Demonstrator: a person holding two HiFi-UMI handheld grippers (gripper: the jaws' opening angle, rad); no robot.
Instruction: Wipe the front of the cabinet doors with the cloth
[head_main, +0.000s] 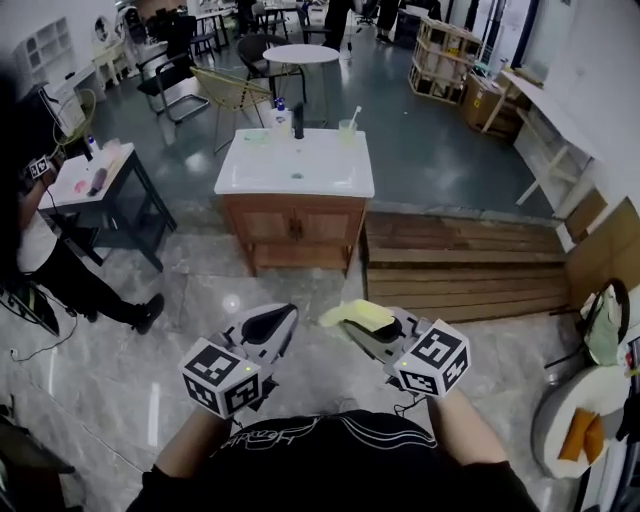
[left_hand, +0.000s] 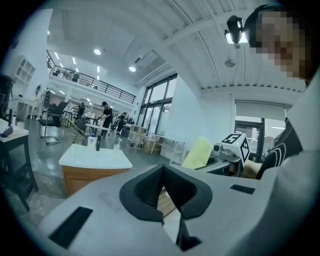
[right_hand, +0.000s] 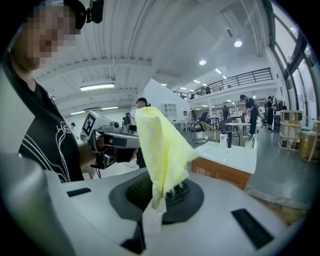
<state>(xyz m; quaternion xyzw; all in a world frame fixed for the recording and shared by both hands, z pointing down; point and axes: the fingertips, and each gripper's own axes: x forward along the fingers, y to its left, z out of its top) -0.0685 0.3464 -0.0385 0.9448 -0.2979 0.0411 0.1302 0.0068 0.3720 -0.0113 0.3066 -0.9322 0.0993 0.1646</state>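
A wooden cabinet (head_main: 295, 228) with a white basin top stands a few steps ahead on the floor, its two doors (head_main: 294, 224) closed and facing me. It also shows at lower left in the left gripper view (left_hand: 87, 175) and at right in the right gripper view (right_hand: 220, 172). My right gripper (head_main: 372, 322) is held low in front of me, shut on a yellow cloth (head_main: 356, 314) that sticks up from the jaws (right_hand: 161, 145). Beside it, my left gripper (head_main: 270, 325) is shut with nothing in it (left_hand: 162, 175). Both are well short of the cabinet.
Bottles (head_main: 283, 118) and a cup stand on the basin top. A dark side table (head_main: 105, 195) and a person (head_main: 40, 250) are at left. A wooden platform (head_main: 460, 265) lies right of the cabinet. Chairs and a round table (head_main: 300, 55) stand behind.
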